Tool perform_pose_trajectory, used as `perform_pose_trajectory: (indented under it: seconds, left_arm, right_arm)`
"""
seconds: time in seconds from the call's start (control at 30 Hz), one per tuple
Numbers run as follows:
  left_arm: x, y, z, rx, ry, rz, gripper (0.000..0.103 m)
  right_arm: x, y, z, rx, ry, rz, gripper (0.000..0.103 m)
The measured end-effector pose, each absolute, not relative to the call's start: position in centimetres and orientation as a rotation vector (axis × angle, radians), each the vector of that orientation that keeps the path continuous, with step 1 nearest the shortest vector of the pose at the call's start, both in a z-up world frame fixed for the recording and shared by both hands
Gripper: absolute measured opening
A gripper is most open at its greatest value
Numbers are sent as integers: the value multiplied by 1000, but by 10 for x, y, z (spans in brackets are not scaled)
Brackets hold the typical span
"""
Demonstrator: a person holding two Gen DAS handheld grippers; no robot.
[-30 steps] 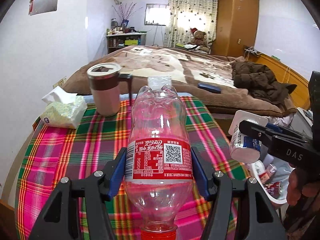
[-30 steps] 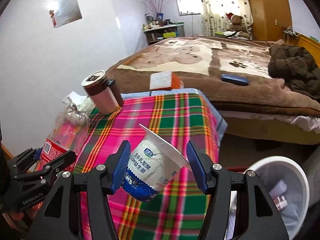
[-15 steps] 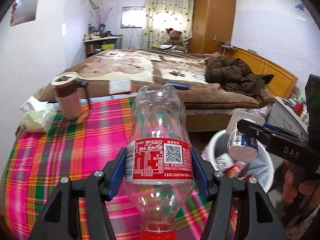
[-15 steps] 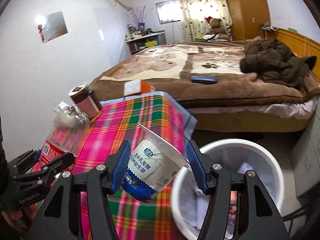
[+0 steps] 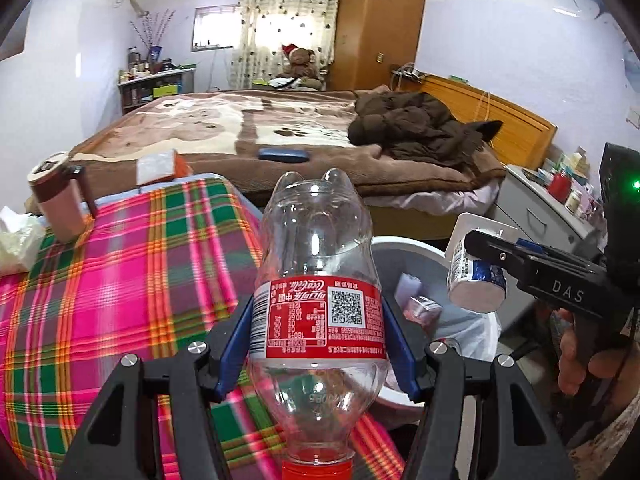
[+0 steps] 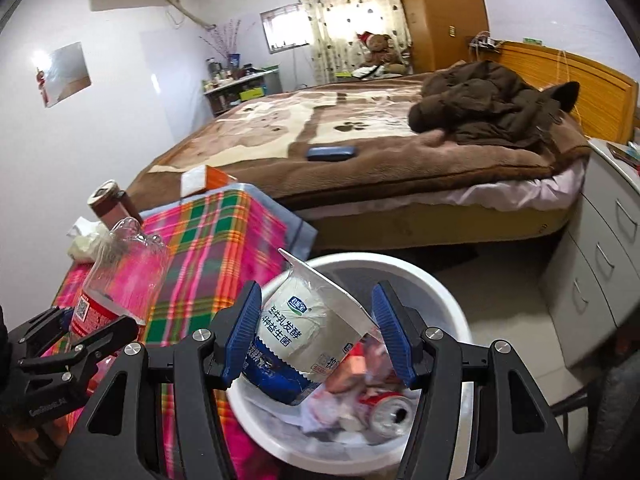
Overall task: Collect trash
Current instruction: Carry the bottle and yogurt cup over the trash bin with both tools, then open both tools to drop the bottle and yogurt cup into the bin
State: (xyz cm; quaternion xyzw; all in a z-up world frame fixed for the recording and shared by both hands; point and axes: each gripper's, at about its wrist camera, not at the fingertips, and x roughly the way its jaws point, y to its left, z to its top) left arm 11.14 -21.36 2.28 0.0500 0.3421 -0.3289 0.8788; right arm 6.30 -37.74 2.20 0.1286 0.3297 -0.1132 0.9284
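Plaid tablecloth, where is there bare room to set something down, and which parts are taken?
The plaid tablecloth is bare across its middle and near edge, between the mug and the bin. The far left corner is crowded: the mug and a tissue pack. The orange box sits at the far edge.

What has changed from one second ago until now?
Both grippers swung from over the plaid table toward the white trash bin; the yogurt cup now hangs above it. Unchanged: left gripper grips the empty cola bottle, right gripper the cup.
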Motion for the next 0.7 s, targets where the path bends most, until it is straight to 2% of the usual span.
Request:
perform_pose_trajectory:
  seconds: [0.33,0.7]
  left_arm:
    - [100,-272,-10,138,783,-742,63]
    - [105,-287,-23,147,807,-740,64]
  right_arm:
    - [56,-411,-7,251,740,-294,60]
    - [59,-430,-22,260,775,-304,60]
